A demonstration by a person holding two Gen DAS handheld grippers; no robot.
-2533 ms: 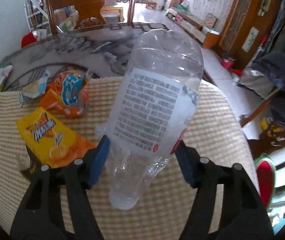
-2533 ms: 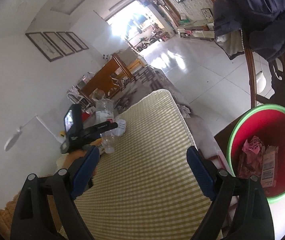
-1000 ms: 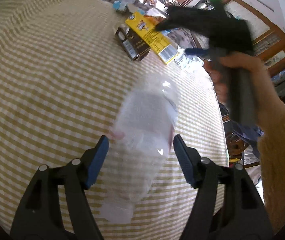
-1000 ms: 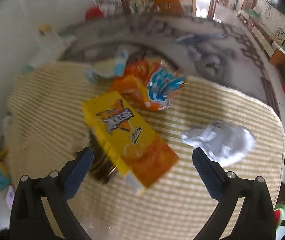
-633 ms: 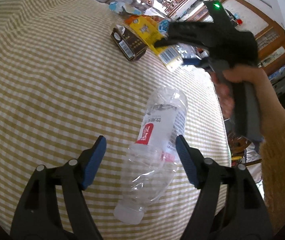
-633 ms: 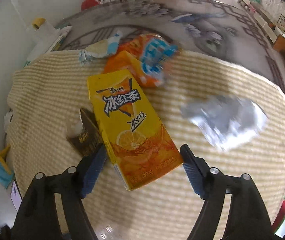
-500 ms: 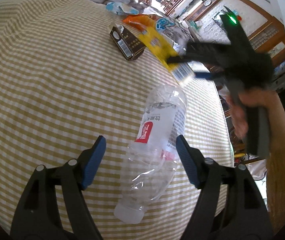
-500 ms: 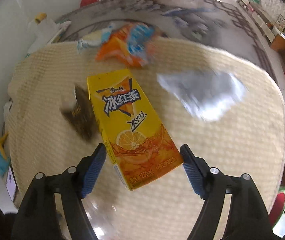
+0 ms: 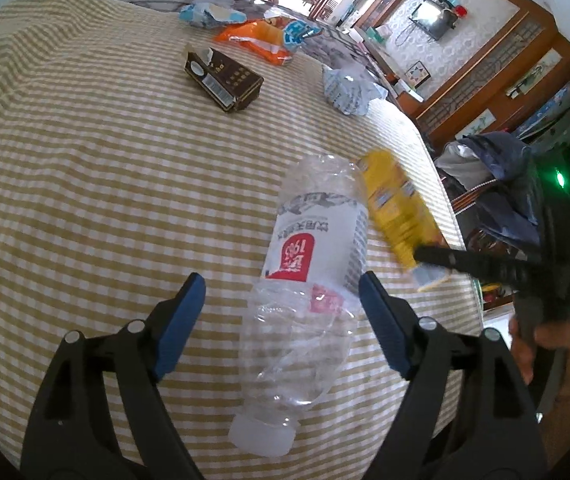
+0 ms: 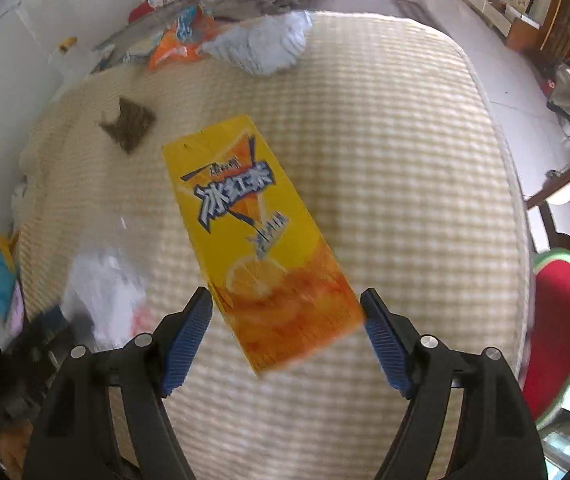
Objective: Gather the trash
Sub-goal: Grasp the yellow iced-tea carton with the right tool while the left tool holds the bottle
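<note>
The left tongs (image 9: 281, 304) hang over a crushed clear plastic bottle with a red-and-white label (image 9: 309, 264), which lies on the yellow-and-white checked cloth (image 9: 85, 168) of the tabletop. Their jaws have just been opening; the blue pads (image 9: 183, 312) stand wide, the bottle between them, untouched on the left and right at the pad on the other side.

The right tongs (image 10: 287, 320) are closed on the orange lower end of a yellow iced-tea carton (image 10: 253, 240), lifted clear of the cloth — motion-blurred in both views.

Farther back on the cloth lie a dark brown box (image 9: 224, 76), an orange snack wrapper (image 9: 257, 38) and crumpled pale paper (image 9: 349, 88). A red bin with a green rim (image 10: 557, 328) sits beyond the tabletop's edge.
</note>
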